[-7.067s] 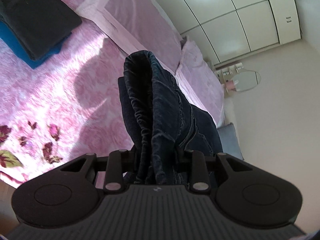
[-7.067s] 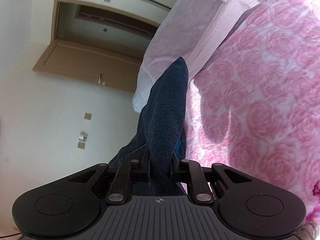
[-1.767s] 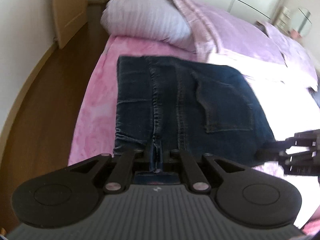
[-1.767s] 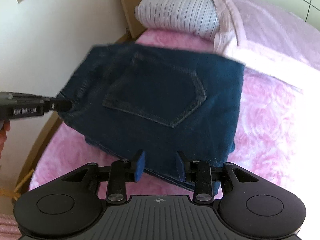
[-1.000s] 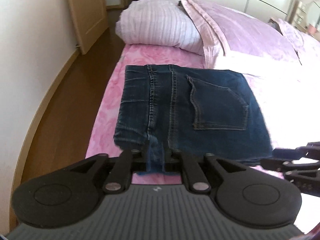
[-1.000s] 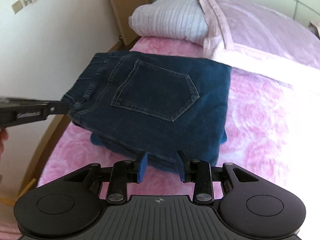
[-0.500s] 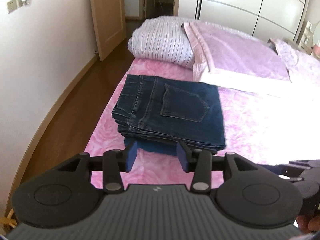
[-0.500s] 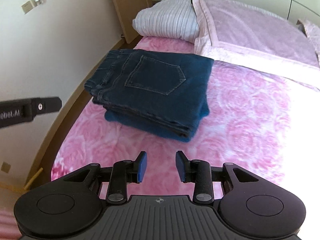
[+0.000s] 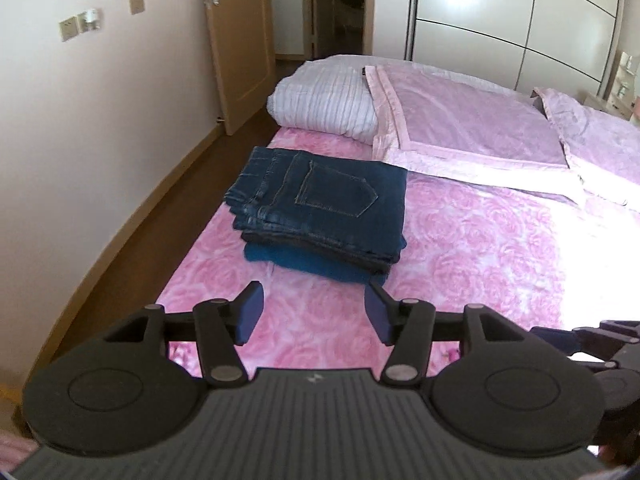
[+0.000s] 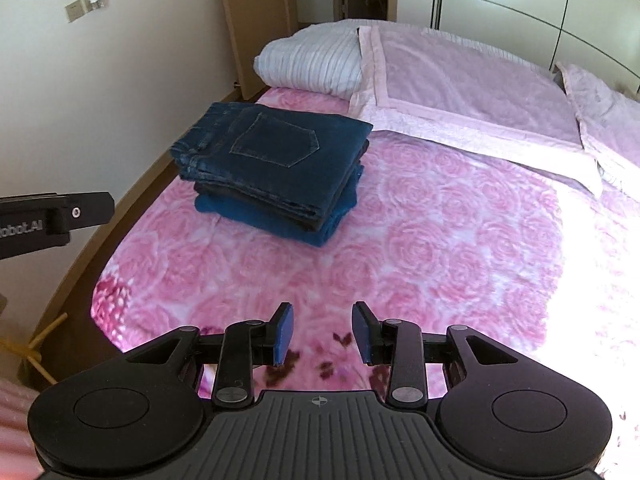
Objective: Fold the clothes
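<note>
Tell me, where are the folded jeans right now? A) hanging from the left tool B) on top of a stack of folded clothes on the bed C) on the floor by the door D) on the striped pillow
B: the folded jeans lie atop a blue garment on the pink bed, clear of both tools.

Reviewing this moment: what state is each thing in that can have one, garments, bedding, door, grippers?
Jeans: folded, pocket up, top of the stack, released.
Blue garment: folded, bottom of the stack.
Striped pillow: lying at the head of the bed.
Pink blanket: spread flat beside the pillow.
Door: open.
Left gripper: open, empty, jaws just been opening.
Right gripper: open, empty.
</note>
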`<state>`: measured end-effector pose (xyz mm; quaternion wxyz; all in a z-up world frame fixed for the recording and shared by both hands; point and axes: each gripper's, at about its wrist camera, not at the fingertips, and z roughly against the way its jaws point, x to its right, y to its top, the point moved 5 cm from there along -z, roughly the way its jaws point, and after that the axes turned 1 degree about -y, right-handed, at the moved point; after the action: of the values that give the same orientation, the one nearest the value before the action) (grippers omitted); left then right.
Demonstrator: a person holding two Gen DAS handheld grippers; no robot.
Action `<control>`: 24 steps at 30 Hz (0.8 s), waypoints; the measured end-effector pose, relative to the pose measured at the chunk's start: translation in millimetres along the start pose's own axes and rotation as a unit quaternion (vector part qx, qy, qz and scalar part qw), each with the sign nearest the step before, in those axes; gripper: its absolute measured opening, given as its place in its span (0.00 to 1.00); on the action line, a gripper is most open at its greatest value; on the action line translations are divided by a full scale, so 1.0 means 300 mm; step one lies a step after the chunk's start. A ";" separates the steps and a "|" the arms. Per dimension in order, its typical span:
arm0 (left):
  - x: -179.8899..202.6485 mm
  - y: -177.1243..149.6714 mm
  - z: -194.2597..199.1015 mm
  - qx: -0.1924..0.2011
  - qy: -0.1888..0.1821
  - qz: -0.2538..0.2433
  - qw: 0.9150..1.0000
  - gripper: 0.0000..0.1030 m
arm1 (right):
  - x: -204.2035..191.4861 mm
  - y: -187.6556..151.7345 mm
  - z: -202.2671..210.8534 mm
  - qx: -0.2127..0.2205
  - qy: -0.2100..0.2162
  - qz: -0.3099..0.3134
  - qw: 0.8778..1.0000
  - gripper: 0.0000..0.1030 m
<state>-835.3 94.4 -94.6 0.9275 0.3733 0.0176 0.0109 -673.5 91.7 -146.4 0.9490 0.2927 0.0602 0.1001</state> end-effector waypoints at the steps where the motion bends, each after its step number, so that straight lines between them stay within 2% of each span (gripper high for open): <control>1: 0.007 -0.019 0.022 0.000 0.004 0.000 1.000 0.51 | 0.000 -0.021 0.019 0.001 0.000 0.002 1.000 0.35; 9: 0.034 -0.157 0.168 -0.013 0.024 0.020 0.999 0.57 | 0.001 -0.163 0.138 0.006 0.007 -0.005 1.000 0.35; 15: 0.021 -0.219 0.223 -0.013 0.032 0.024 0.999 0.60 | -0.023 -0.209 0.189 0.010 0.033 -0.020 0.999 0.35; 24: -0.045 -0.237 0.161 -0.042 0.011 0.019 0.999 0.60 | -0.074 -0.204 0.158 -0.011 0.026 -0.052 0.998 0.35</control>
<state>-846.4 9.2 -108.7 0.9419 0.3337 0.0200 0.0331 -677.3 11.3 -140.9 0.9543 0.2760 0.0987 0.0588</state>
